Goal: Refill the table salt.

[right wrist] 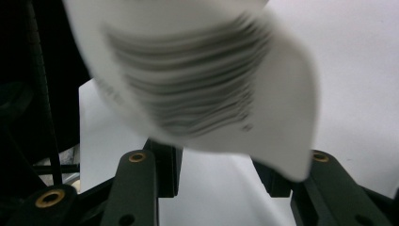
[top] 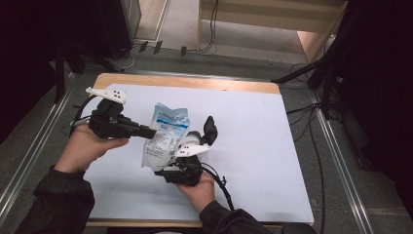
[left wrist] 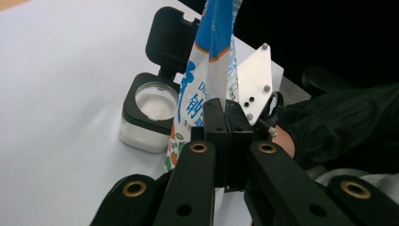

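A white and blue printed bag (top: 165,134) is held up over the table between both grippers. My left gripper (top: 152,132) comes in from the left and is shut on the bag's side edge; in the left gripper view its jaws (left wrist: 226,113) pinch the thin seam of the bag (left wrist: 211,61). My right gripper (top: 168,170) is at the bag's lower end. In the right gripper view its jaws (right wrist: 219,160) stand partly apart, and the bulging barcoded bottom of the bag (right wrist: 202,84) sits at their tips and hides them.
A small clear jar (left wrist: 150,110) holding white powder stands just beyond the bag, its black flip lid (left wrist: 171,37) open; it is also in the high view (top: 207,131). The white table sheet (top: 263,146) stretches right. Cables and stand legs (top: 302,73) lie on the floor behind.
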`<state>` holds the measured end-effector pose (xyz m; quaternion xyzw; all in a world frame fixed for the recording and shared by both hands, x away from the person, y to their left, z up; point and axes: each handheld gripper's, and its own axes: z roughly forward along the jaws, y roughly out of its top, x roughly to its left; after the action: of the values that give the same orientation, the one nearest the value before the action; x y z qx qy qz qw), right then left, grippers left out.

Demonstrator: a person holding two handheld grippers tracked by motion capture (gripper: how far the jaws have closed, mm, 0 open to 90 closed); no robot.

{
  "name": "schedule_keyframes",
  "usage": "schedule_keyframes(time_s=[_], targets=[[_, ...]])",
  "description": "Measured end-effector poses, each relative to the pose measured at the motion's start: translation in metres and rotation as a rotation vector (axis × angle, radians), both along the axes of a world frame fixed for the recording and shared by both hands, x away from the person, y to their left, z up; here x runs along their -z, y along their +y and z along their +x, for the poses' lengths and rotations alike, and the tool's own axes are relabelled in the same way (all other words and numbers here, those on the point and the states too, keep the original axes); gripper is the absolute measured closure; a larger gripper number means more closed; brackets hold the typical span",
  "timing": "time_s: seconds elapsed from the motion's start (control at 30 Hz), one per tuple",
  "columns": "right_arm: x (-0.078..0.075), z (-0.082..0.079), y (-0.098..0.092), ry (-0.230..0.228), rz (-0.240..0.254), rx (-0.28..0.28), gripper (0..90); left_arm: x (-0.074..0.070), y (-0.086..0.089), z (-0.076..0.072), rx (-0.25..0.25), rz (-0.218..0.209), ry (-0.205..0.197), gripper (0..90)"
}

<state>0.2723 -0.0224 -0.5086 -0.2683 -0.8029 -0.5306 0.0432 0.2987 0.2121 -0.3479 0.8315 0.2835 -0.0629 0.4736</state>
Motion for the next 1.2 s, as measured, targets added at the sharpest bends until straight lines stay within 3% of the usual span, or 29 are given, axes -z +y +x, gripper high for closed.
schedule_keyframes(time_s=[0.2,0.63,0.73,0.97,1.2], targets=[[-0.001,0.001,-0.002,0.007,0.000,0.001,57.9,-0.004,0.006,-0.001,-0.018,-0.004,-0.013,90.0],[-0.009,-0.001,-0.012,0.022,0.000,-0.038,56.9,0.005,0.023,0.009,-0.123,0.066,-0.027,90.0],[-0.013,0.000,-0.019,0.035,0.016,-0.056,54.8,0.008,0.027,0.012,-0.136,0.048,-0.021,90.0],[-0.021,-0.002,-0.035,0.005,-0.005,-0.100,54.6,0.011,0.032,0.020,-0.169,0.040,-0.031,90.0],[-0.027,-0.004,-0.052,0.014,-0.008,-0.093,54.7,0.022,0.037,0.032,-0.209,0.049,-0.017,90.0]])
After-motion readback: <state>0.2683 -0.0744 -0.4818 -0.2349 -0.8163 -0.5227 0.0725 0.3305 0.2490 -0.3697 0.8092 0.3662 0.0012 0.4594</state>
